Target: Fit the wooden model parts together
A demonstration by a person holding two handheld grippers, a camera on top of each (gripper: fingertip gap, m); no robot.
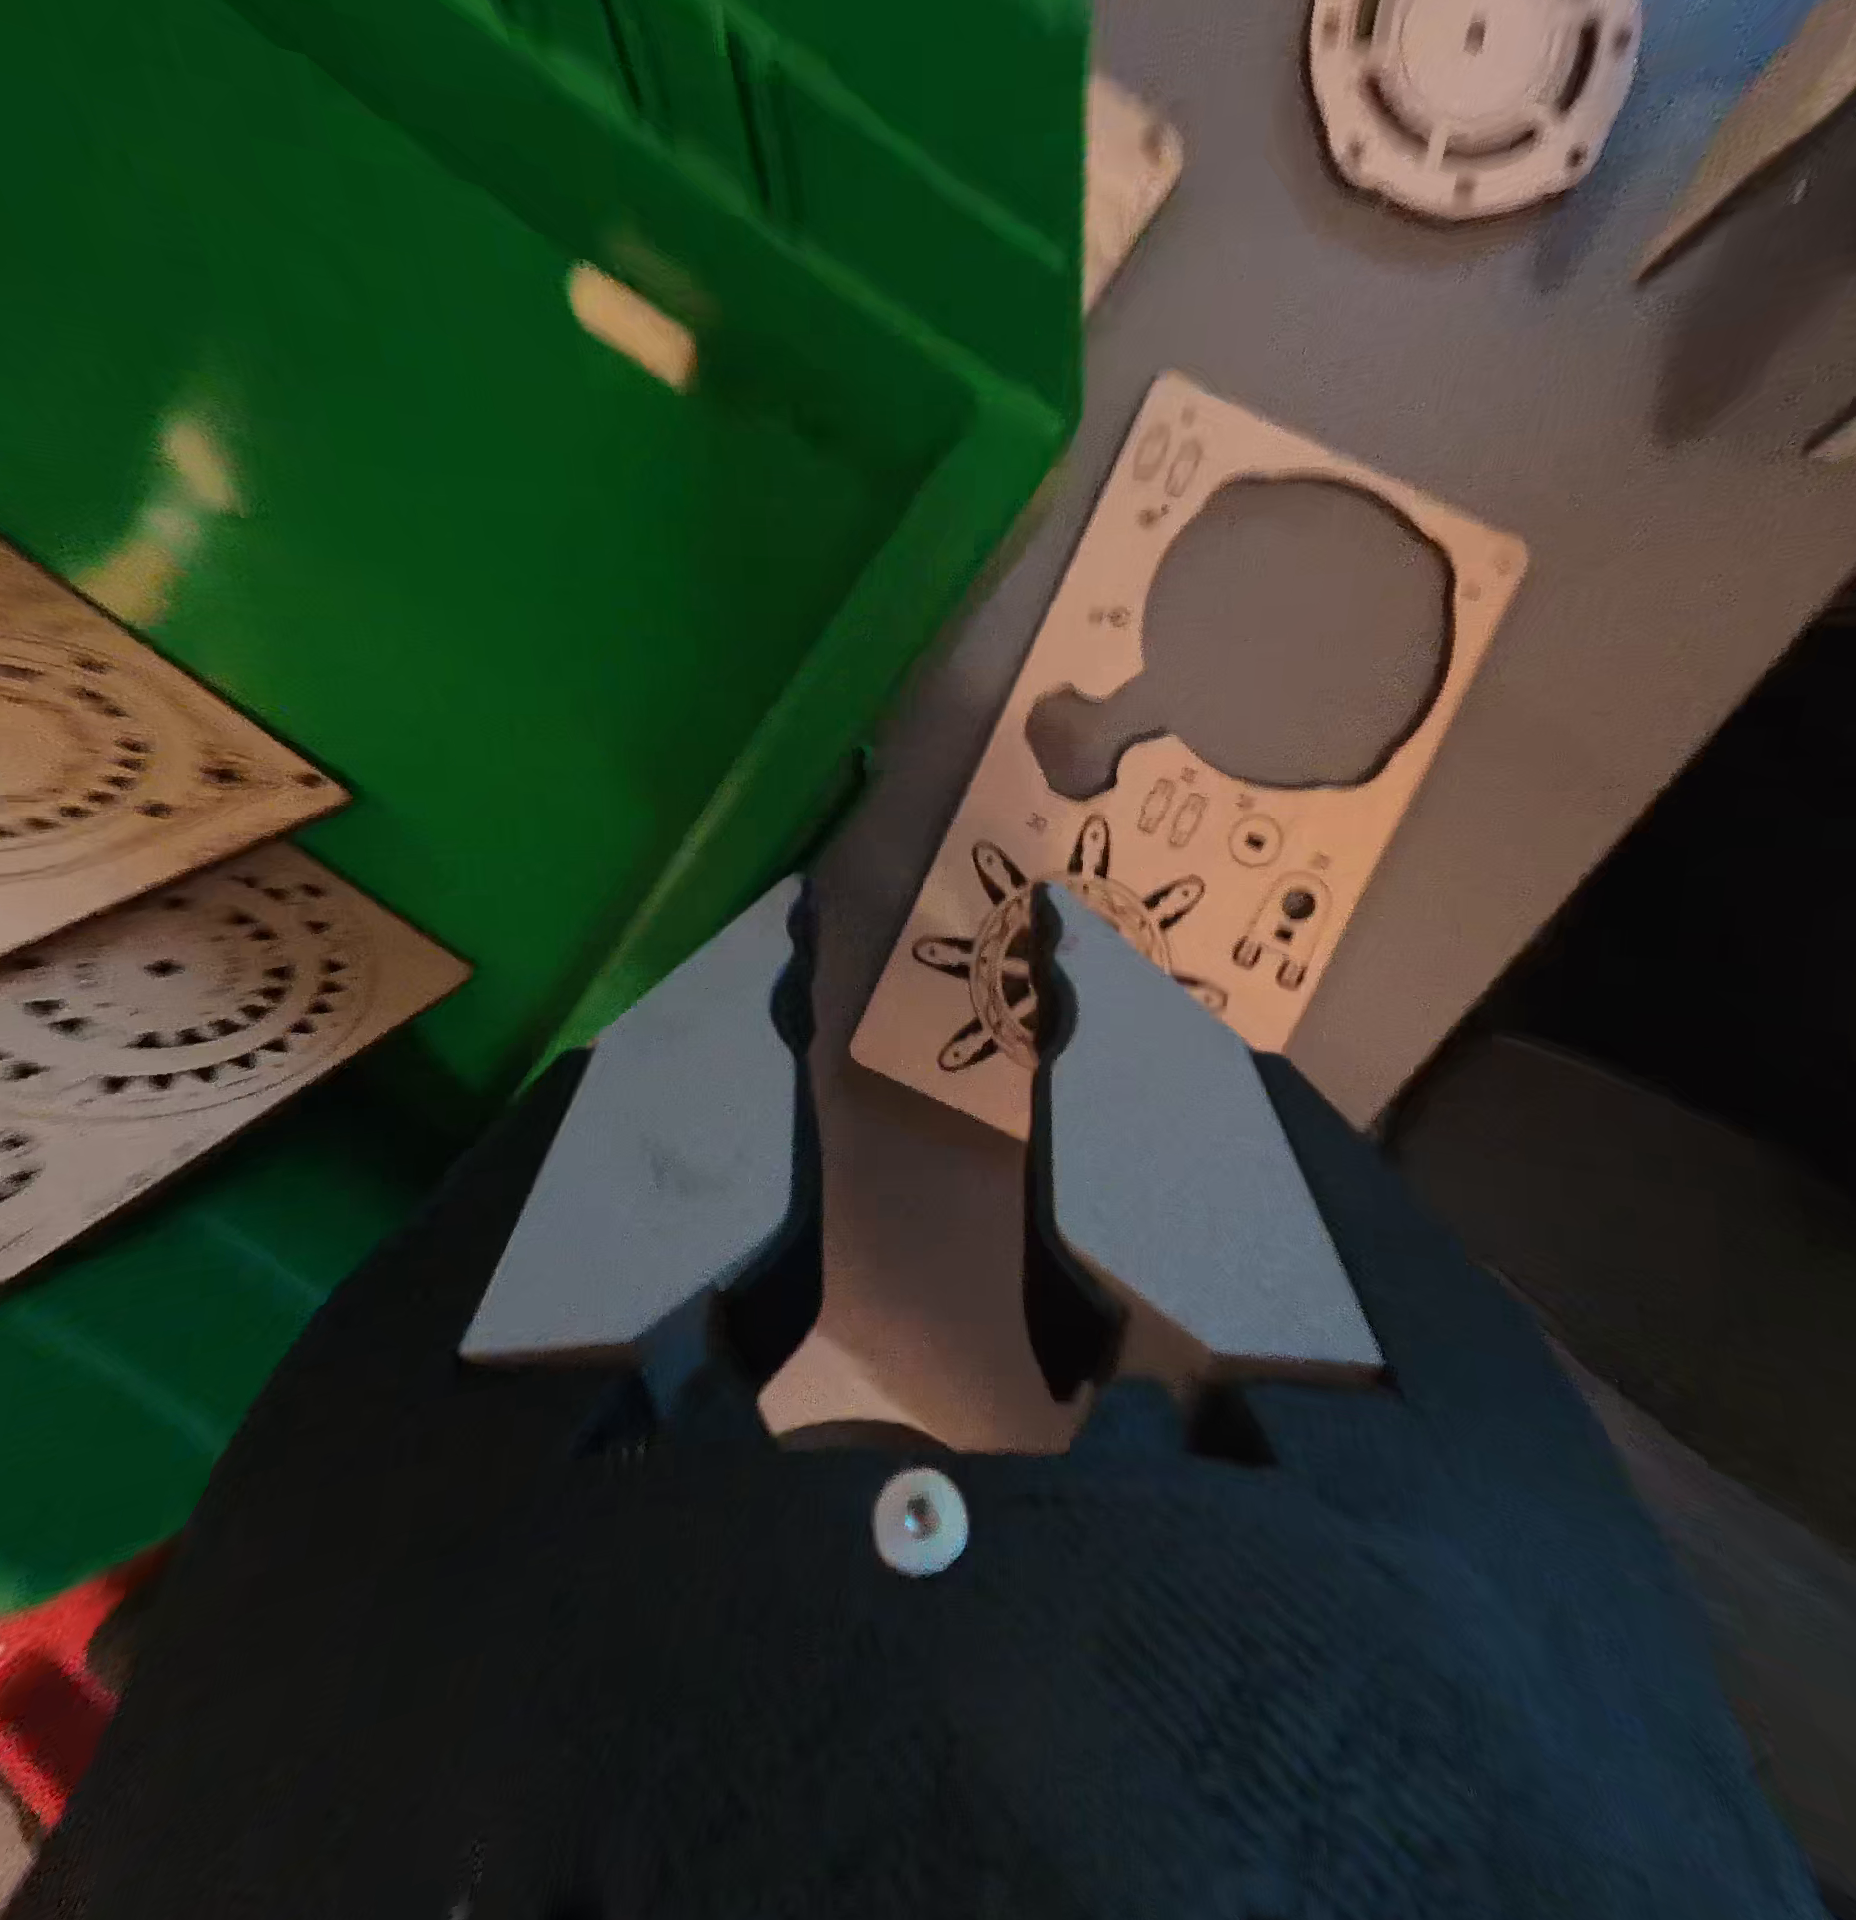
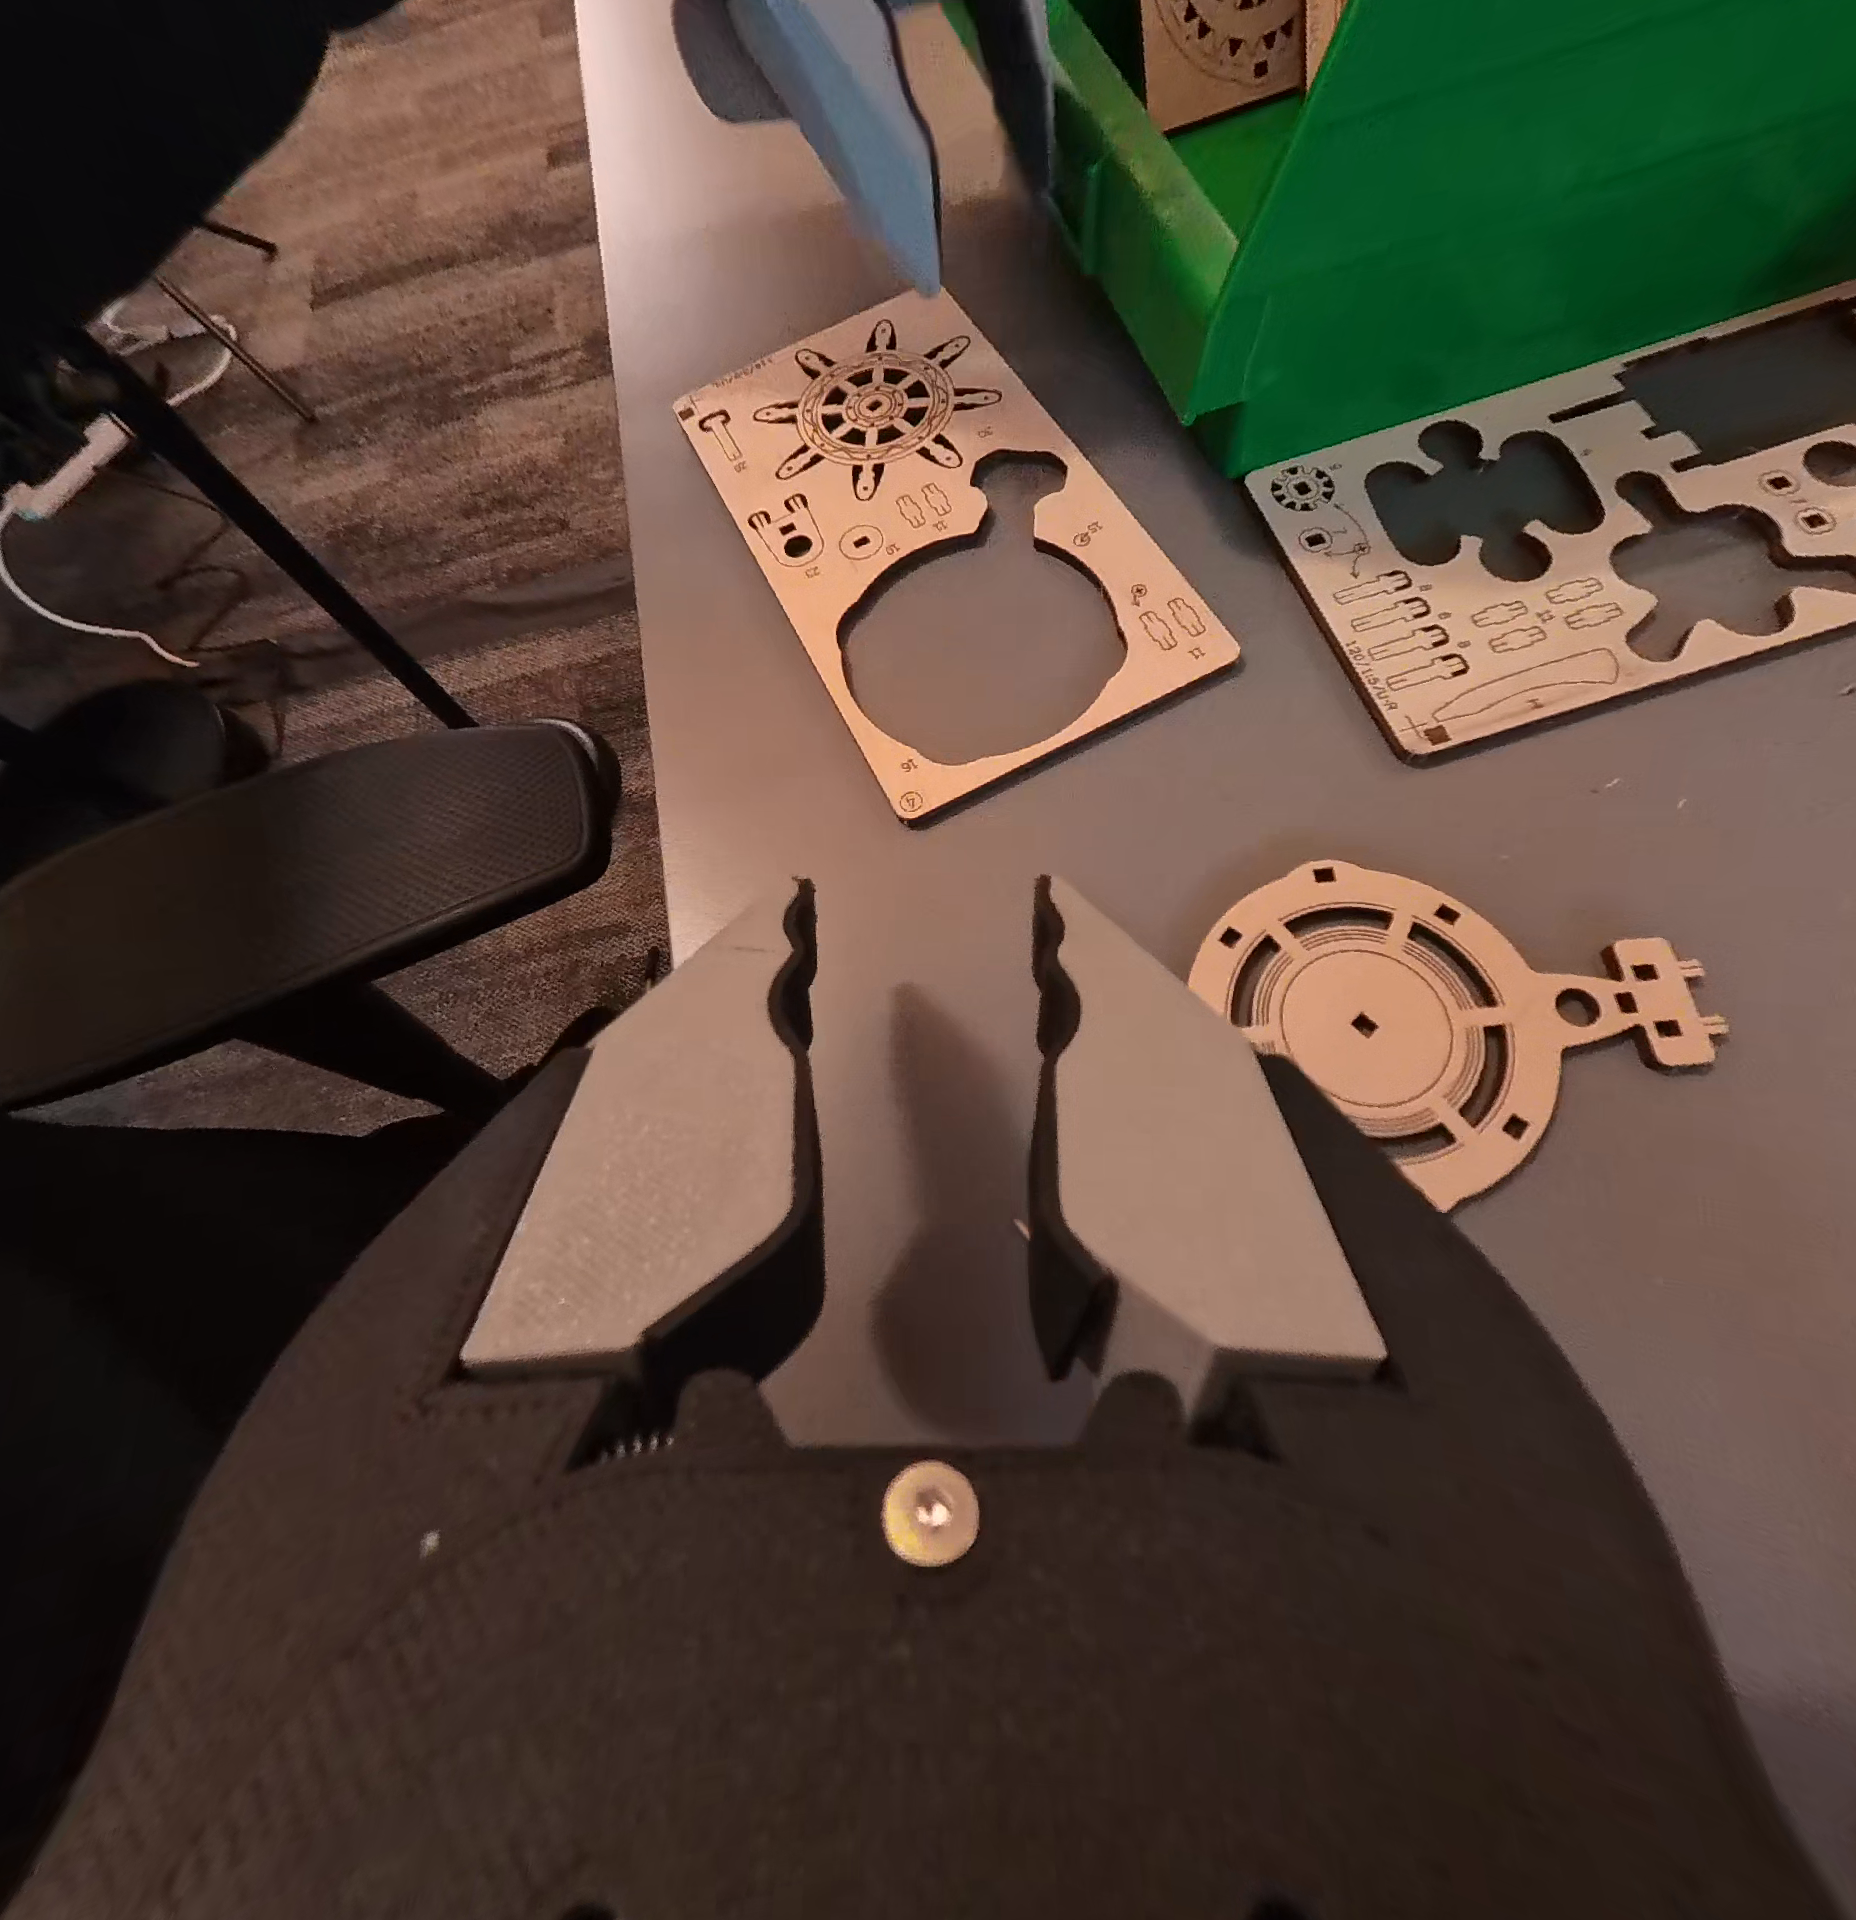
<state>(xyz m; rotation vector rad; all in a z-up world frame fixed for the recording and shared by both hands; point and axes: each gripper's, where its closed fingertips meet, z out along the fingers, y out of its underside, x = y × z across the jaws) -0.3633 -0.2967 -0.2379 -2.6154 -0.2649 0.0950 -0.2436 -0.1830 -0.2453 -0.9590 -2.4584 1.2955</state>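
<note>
- The left tongs (image 1: 919, 894) are standing open with nothing between them, hanging over the near end of the small wooden sheet (image 1: 1308, 644), their tips lying above its engraved wheel pattern (image 1: 1100, 914).
- In the left wrist view, the green bin (image 1: 488, 499) is sitting to the left of these tongs, holding wooden sheets with ring patterns (image 1: 145, 935); its corner is lying just beside the small sheet.
- The small wooden sheet is lying flat on the grey surface (image 1: 1589, 436), close to the surface's edge, with a large round cut-out showing the surface through it.
- In the right wrist view, an office chair (image 2: 280, 914) is standing on the floor at the far left, past the edge of the surface.
- The right tongs (image 2: 922, 899) are also standing open and gripping nothing, held over bare surface (image 2: 1526, 1351) near its left edge.
- The same small sheet (image 2: 1163, 665) is lying straight ahead of the right tongs and apart from them, with the left tongs (image 2: 981, 229) showing above its far end, next to the green bin (image 2: 1526, 260).
- The round wooden part (image 2: 1391, 1029), with a tabbed stem pointing right, is lying flat just to the right of the right tongs; the right finger (image 2: 1163, 1122) is covering part of its near-left rim in this view, and I cannot tell whether they are touching.
- A larger wooden sheet (image 2: 1506, 665) with several cut-outs is lying farther right, in front of the bin.
</note>
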